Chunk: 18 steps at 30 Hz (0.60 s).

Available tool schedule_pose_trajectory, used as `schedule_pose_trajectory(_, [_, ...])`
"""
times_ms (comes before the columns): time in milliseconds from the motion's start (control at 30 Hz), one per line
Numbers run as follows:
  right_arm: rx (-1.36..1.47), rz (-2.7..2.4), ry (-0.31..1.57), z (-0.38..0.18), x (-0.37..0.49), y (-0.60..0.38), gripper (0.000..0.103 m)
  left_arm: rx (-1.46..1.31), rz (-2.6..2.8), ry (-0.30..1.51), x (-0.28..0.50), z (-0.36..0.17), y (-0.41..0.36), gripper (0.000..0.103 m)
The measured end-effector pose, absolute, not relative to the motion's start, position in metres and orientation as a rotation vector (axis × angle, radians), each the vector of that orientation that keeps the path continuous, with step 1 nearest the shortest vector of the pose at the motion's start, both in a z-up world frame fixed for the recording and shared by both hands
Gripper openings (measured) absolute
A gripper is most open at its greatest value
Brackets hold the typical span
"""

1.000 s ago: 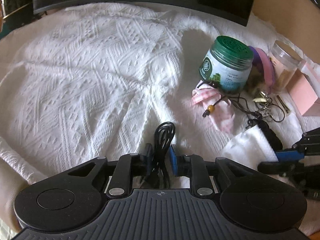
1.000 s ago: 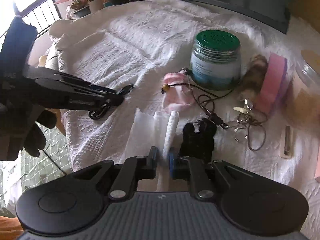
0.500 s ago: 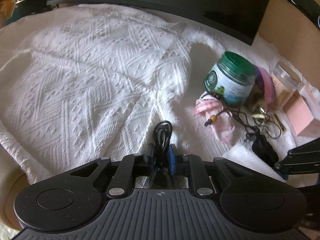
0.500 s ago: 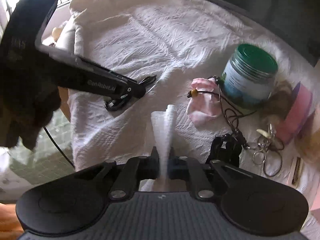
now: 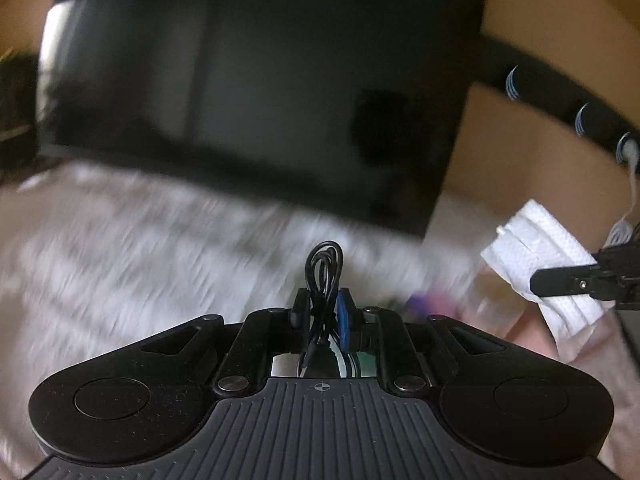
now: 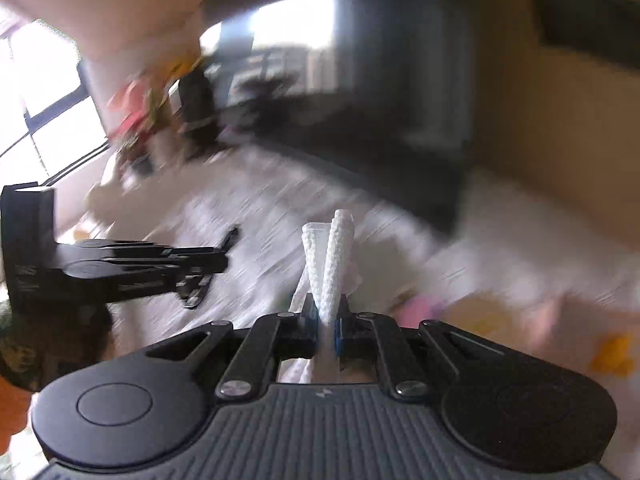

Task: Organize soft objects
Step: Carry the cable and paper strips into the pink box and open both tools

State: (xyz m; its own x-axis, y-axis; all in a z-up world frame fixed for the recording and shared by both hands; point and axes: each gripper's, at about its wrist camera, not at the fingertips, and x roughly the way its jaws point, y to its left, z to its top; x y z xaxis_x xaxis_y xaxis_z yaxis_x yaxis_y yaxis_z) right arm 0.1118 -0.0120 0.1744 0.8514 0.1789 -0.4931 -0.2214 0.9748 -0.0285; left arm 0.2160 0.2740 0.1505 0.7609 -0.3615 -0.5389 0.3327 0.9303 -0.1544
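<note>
Above the blurred white bedspread [image 5: 132,232], the left hand-held gripper [image 5: 323,312] pinches a black cable [image 5: 323,268], the right hand-held gripper [image 6: 325,320] a folded white cloth [image 6: 334,264].

This is a home room, most likely a living room or bedroom. A white textured cloth [image 5: 132,240] covers a soft surface, and a large dark screen [image 5: 256,92] stands at the far edge of that cloth against a tan wall [image 5: 516,152]. To the left of the screen, in the right wrist view, a bright barred window [image 6: 48,92] lights blurred potted plants with red leaves [image 6: 136,108].
</note>
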Motion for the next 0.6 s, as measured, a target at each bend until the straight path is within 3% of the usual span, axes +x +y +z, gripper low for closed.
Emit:
schedule_pose_trajectory(300, [-0.043,-0.076,0.348,0.223,0.069,-0.118,0.008,0.014,-0.623,0.539,0.258,0.194,0.141,0.016])
schedule_pose_trajectory(600, [-0.003,-0.311,0.362,0.194,0.048,-0.207,0.008,0.03,-0.895,0.698,0.283,0.156,0.005,0.017])
